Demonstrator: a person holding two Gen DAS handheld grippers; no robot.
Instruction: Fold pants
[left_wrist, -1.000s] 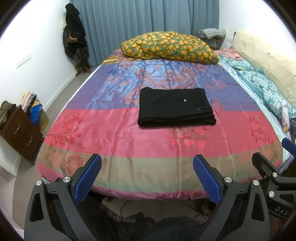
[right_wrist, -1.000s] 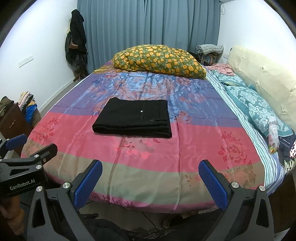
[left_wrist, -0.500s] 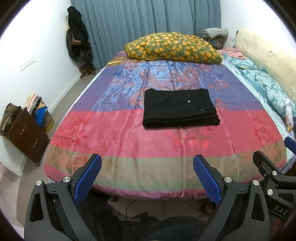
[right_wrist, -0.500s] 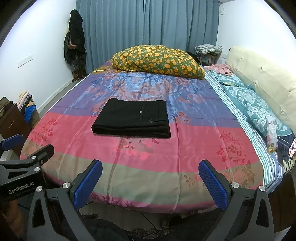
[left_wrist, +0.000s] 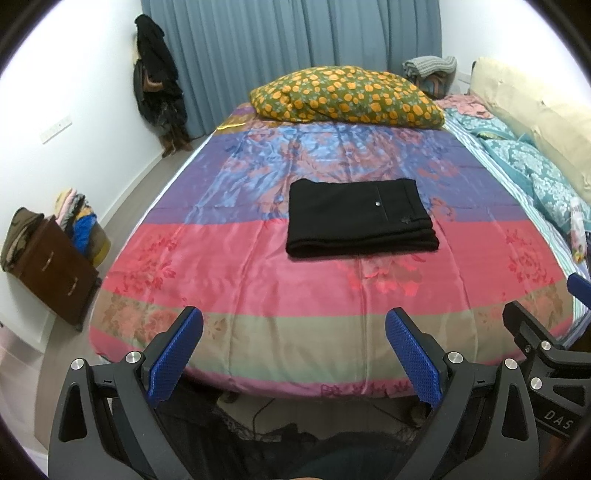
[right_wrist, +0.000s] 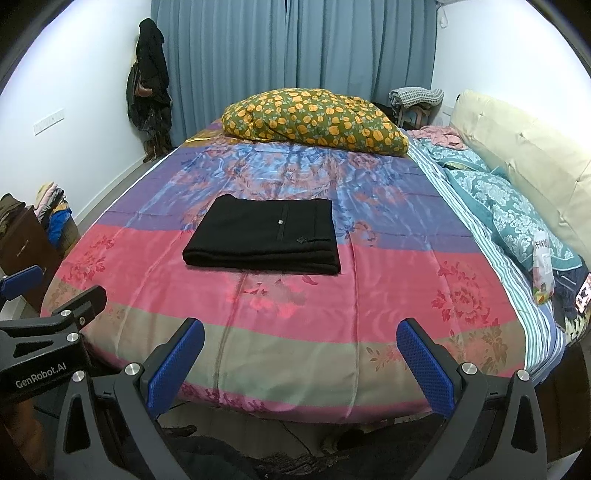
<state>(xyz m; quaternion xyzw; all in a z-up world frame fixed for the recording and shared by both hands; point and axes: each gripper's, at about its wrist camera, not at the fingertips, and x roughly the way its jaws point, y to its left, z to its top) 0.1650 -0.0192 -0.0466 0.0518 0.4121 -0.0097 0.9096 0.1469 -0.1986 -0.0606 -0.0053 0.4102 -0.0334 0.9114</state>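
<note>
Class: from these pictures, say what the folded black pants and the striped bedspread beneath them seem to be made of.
Folded black pants: matte, probably a woven suiting cloth; no sheen, crisp edges, small metal stud.
Striped bedspread: glossy satin, perhaps silk or polyester; bright highlights ripple over its floral bands.

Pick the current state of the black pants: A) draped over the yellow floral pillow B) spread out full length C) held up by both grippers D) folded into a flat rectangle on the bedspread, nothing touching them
D: the black pants lie as a compact folded rectangle on the bedspread, while the left gripper and the right gripper are both open and empty, short of the bed's near edge.
</note>
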